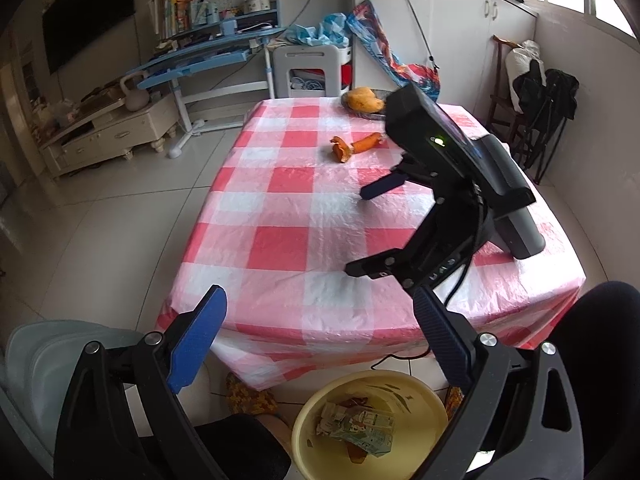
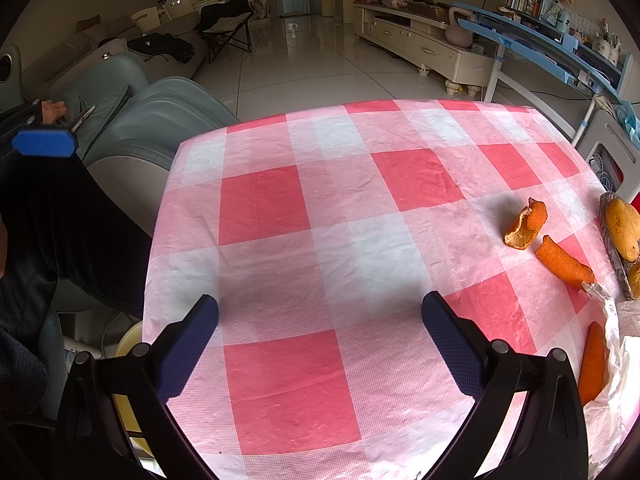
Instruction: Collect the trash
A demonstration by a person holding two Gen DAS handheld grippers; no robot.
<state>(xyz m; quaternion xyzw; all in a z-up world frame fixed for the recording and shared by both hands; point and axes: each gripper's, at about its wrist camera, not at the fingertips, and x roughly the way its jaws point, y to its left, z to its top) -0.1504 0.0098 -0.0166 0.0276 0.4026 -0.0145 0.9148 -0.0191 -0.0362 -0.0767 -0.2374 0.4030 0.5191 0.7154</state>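
Orange peel pieces [image 1: 356, 146] lie on the red-and-white checked table [image 1: 288, 216] toward its far side; in the right wrist view a curled peel [image 2: 526, 226] and a long peel [image 2: 564, 262] lie at the right, with another peel [image 2: 592, 360] beside crumpled white paper [image 2: 612, 368]. A yellow basin [image 1: 368, 420] on the floor below the table's near edge holds cartons and peel. My left gripper [image 1: 320, 336] is open and empty, above the basin. My right gripper [image 2: 320, 332] is open and empty over the table's middle; it also shows in the left wrist view [image 1: 368, 232].
A dish with mangoes [image 1: 364, 100] stands at the table's far edge, seen also in the right wrist view [image 2: 622, 228]. A grey-green chair [image 2: 160, 120] stands left of the table. A blue desk [image 1: 208, 56] and white chair [image 1: 308, 68] stand behind.
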